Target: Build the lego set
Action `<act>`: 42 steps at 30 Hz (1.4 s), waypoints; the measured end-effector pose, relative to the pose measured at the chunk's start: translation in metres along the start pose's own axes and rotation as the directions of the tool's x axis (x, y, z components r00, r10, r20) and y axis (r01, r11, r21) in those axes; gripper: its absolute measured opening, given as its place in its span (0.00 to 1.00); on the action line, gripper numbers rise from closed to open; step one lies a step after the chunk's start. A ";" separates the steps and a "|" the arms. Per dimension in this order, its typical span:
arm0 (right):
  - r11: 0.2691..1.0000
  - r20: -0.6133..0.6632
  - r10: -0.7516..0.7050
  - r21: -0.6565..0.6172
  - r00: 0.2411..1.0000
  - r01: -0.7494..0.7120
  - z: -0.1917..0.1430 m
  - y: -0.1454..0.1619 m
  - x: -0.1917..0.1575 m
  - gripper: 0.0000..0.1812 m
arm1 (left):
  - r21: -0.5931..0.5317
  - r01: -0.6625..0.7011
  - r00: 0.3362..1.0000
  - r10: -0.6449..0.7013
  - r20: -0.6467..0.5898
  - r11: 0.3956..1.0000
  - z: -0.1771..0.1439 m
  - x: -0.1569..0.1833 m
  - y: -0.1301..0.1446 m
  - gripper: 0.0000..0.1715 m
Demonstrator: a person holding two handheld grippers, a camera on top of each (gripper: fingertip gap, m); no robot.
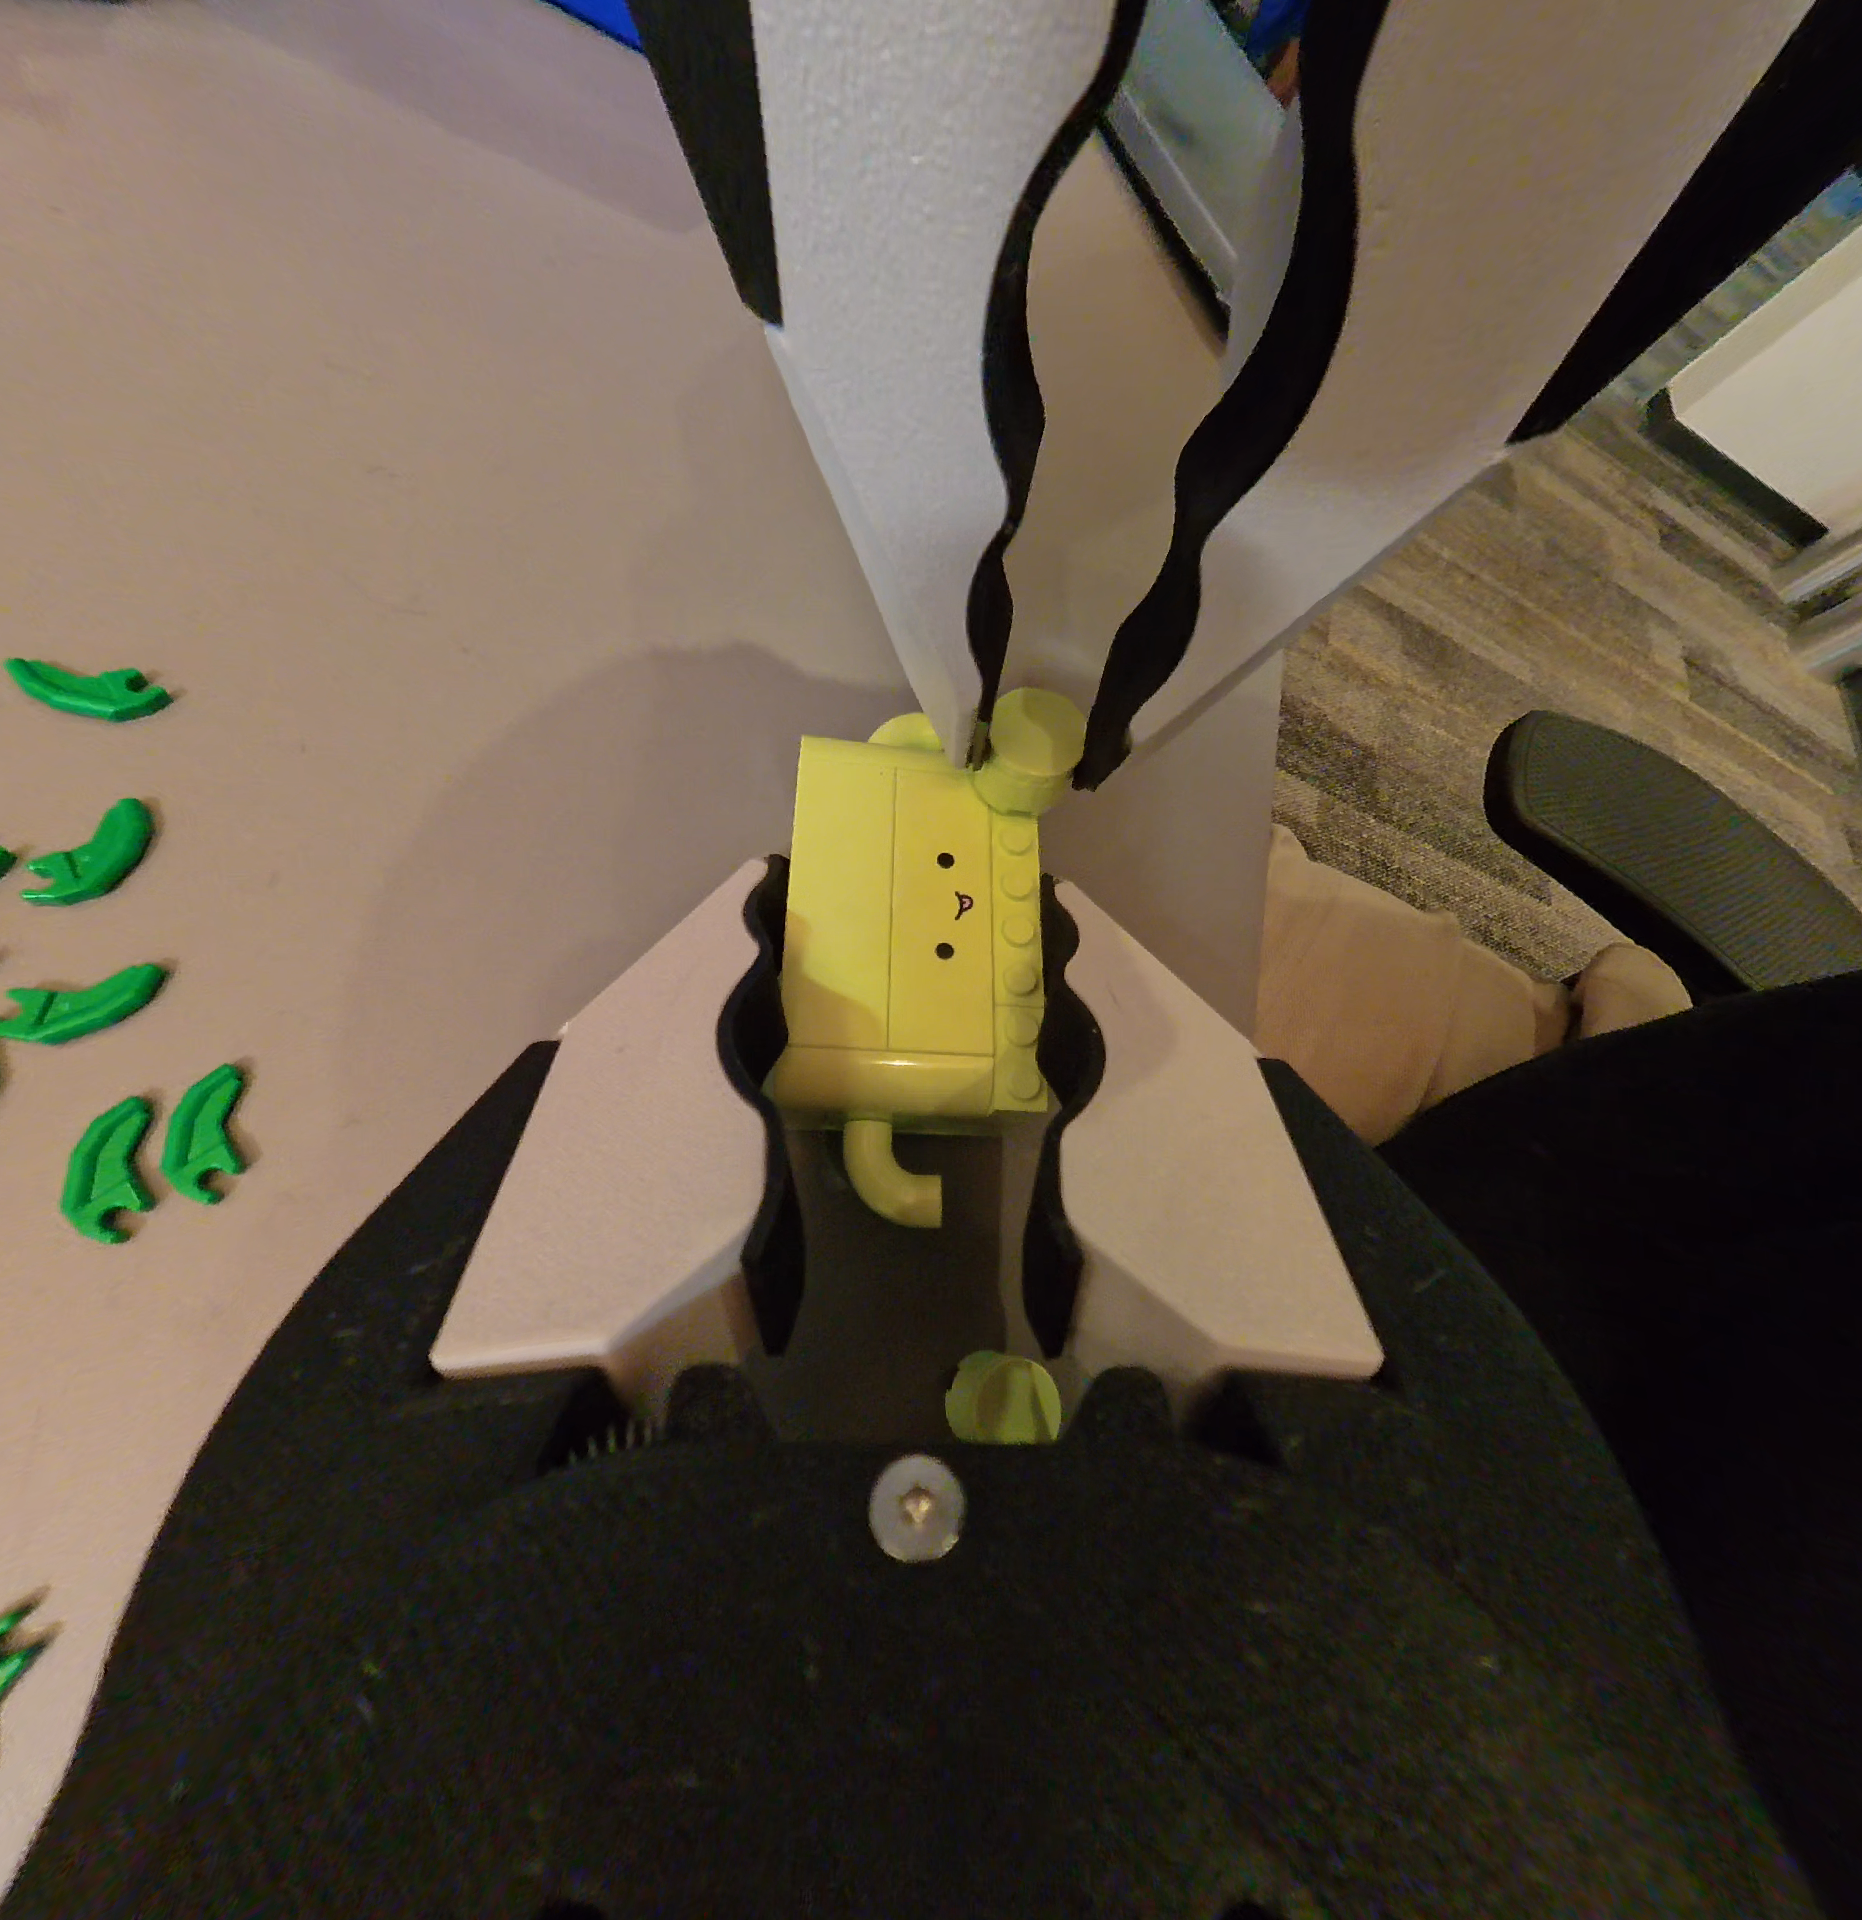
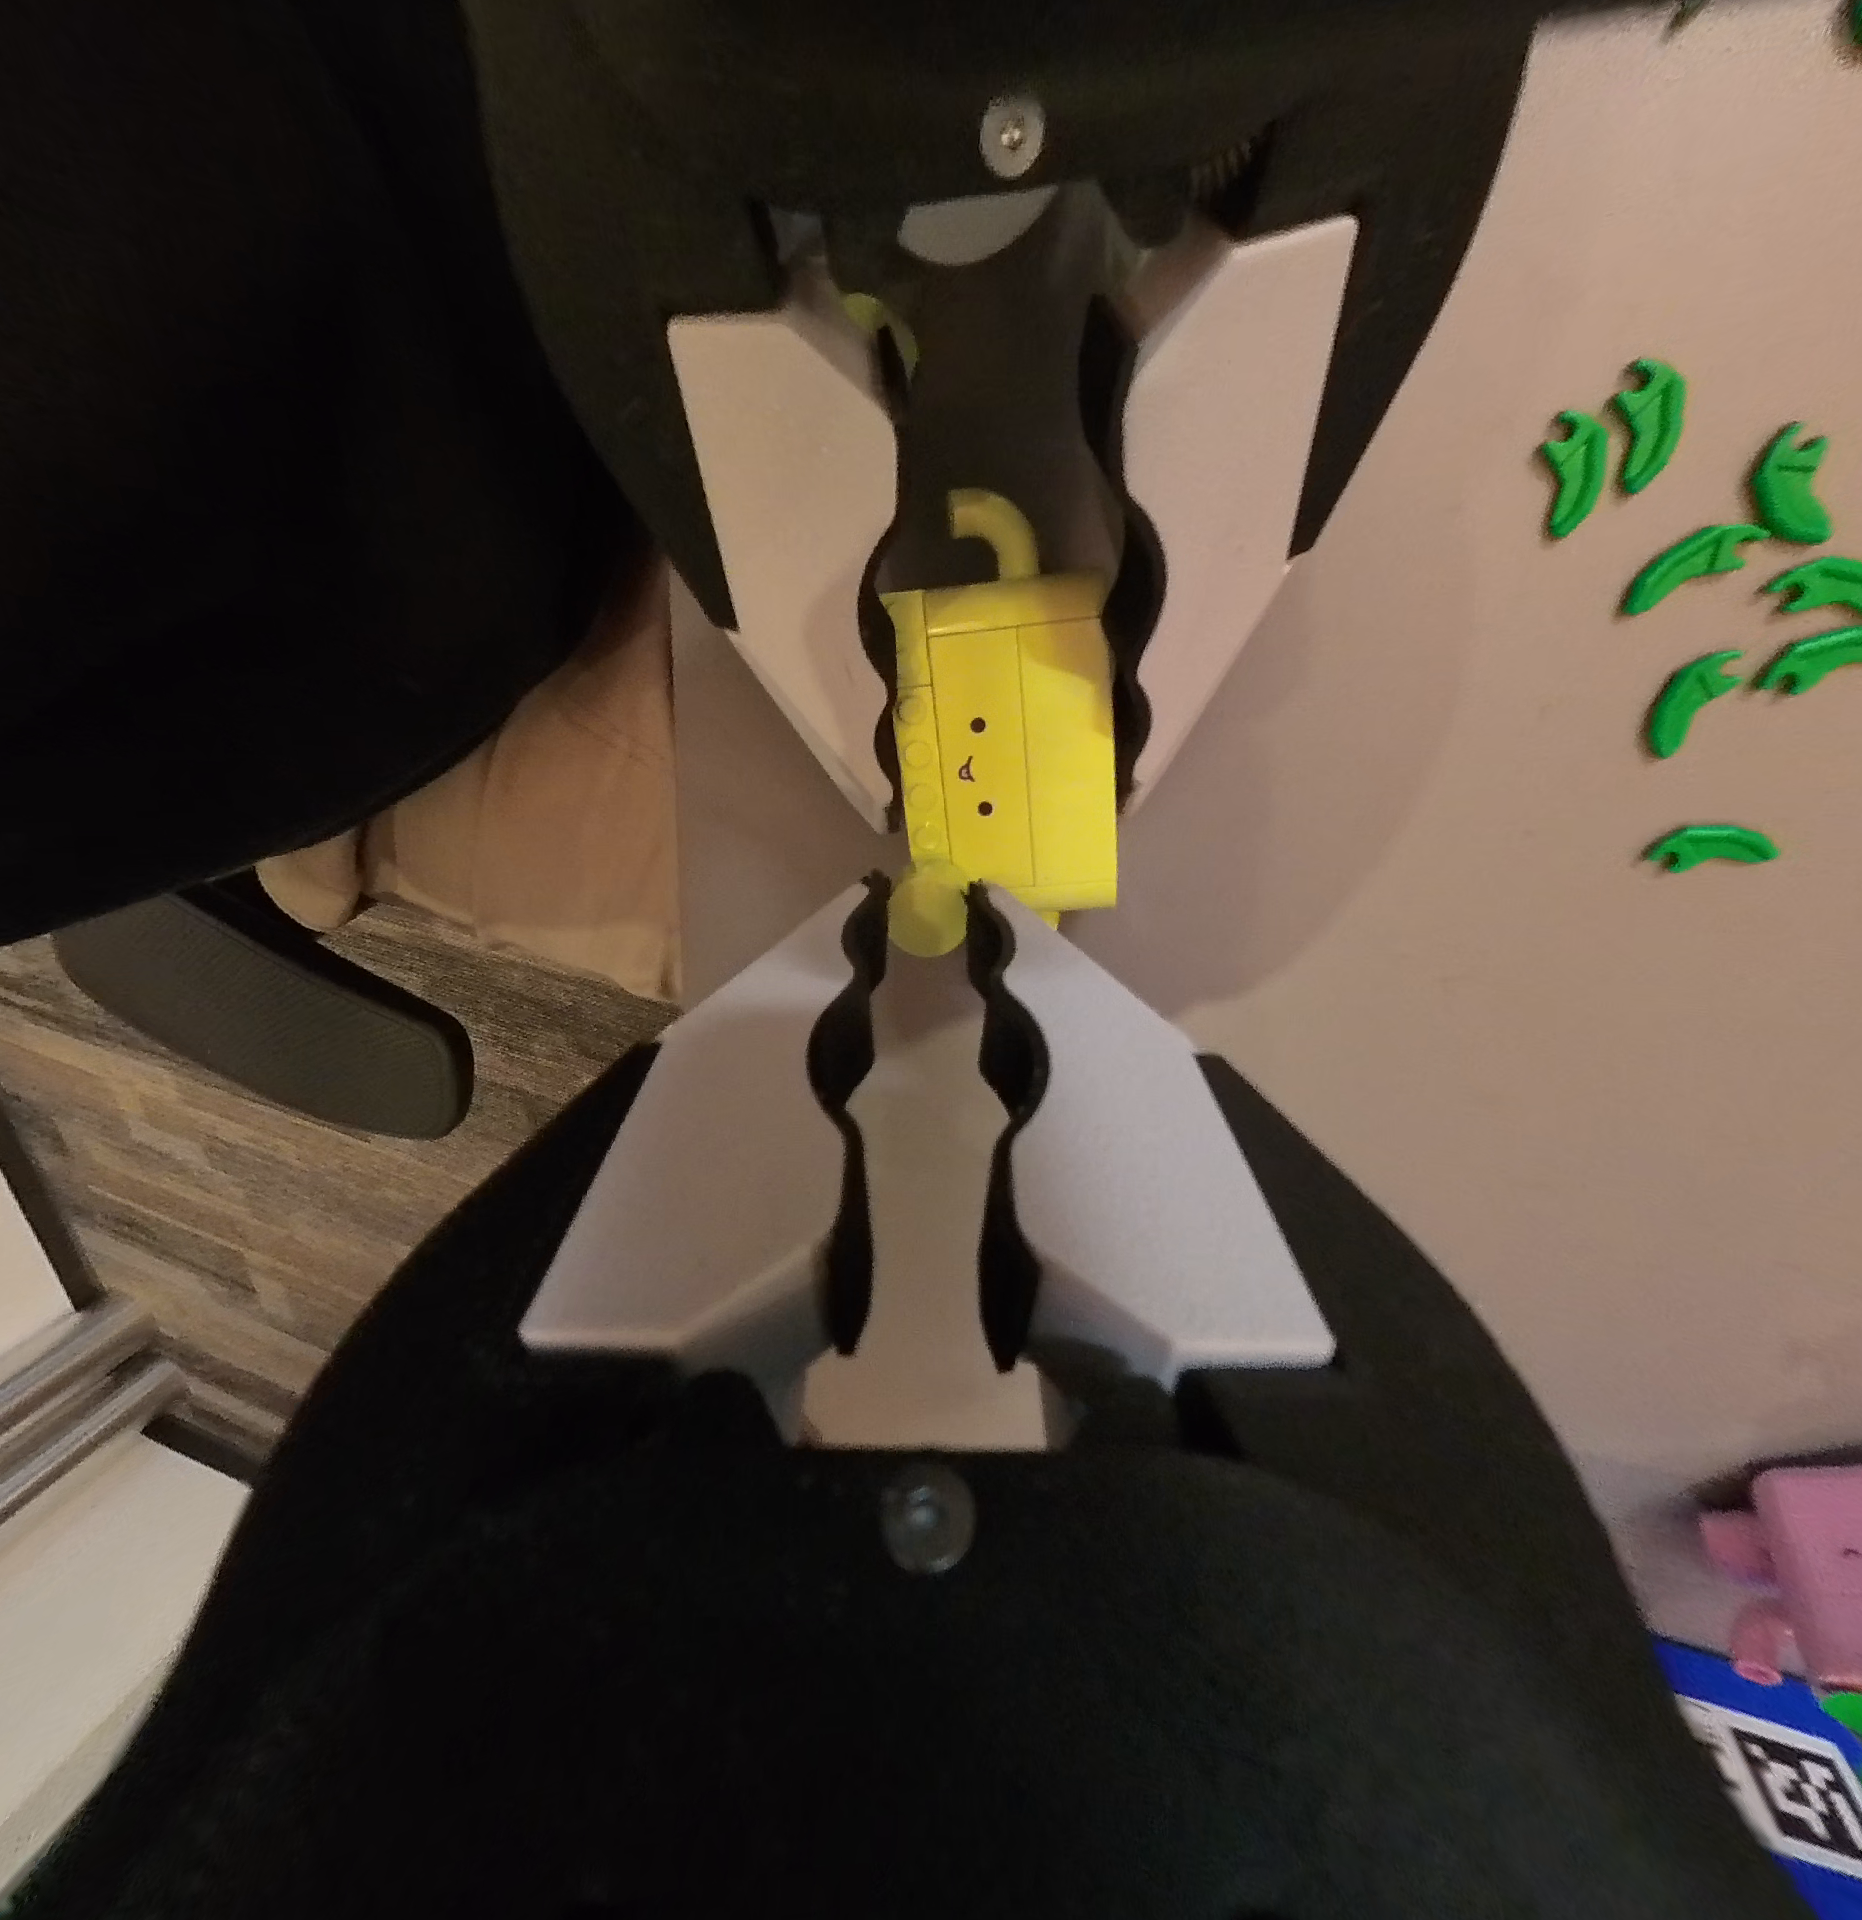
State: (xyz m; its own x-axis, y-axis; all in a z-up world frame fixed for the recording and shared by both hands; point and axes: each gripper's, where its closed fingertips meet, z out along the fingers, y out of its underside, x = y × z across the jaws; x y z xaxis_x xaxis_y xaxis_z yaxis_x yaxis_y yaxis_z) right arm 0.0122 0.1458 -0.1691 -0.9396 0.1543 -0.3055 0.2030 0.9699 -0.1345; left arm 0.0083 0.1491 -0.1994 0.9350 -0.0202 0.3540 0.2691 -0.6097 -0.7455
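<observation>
The desk (image 1: 387, 468) is the broadest thing in view, pale and bare around the work, and everything else sits in relation to the yellow block figure (image 1: 906, 935) held above its near edge. Off to one side of that figure, well apart from it, lie the loose green leaf pieces (image 1: 106, 1153) scattered flat on the desk; a pink block figure (image 2: 1820, 1569) rests on the desk, farther from the yellow figure than the leaves.

The left claw (image 1: 906, 997) grips the yellow block figure by its two long sides, pads pressed against the studded edge and the smooth back, so the printed face looks up and a curved hook part hangs toward the claw's body. The right claw (image 2: 922, 914) comes from the opposite end, narrowed onto a small round yellow piece (image 2: 927, 920) right at the figure's corner, next to the studded row.

Judging by this, the step in hand is seating that round piece onto the figure. Whether it is already fully pressed home cannot be told. The next move likely calls for a firm, straight push along the stud axis while the left claw braces the body; a skewed push could pop the piece loose or twist the figure in its grip. The leaves appear to be waiting for later steps
</observation>
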 end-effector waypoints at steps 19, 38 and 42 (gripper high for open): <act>0.998 -0.051 -0.058 -0.042 0.997 0.056 0.001 0.000 -0.001 0.07 | 0.000 -0.005 1.000 0.005 0.003 1.000 0.000 0.000 0.000 0.27; 0.955 -0.124 0.174 0.265 0.977 -0.137 -0.010 -0.002 -0.001 0.08 | -0.001 -0.004 1.000 0.004 0.005 1.000 0.000 0.000 0.000 0.27; 0.902 -0.222 0.365 0.324 0.904 -0.285 -0.005 0.035 0.009 0.08 | -0.002 -0.007 1.000 0.007 0.010 1.000 0.000 -0.001 0.000 0.27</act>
State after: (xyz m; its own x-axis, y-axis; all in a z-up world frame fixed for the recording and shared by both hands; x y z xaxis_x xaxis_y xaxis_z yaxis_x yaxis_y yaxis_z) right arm 0.0092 0.1818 -0.1714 -0.8367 0.5352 -0.1161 0.5398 0.7701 -0.3399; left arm 0.0077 0.1488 -0.1996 0.9392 -0.0166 0.3431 0.2621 -0.6109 -0.7471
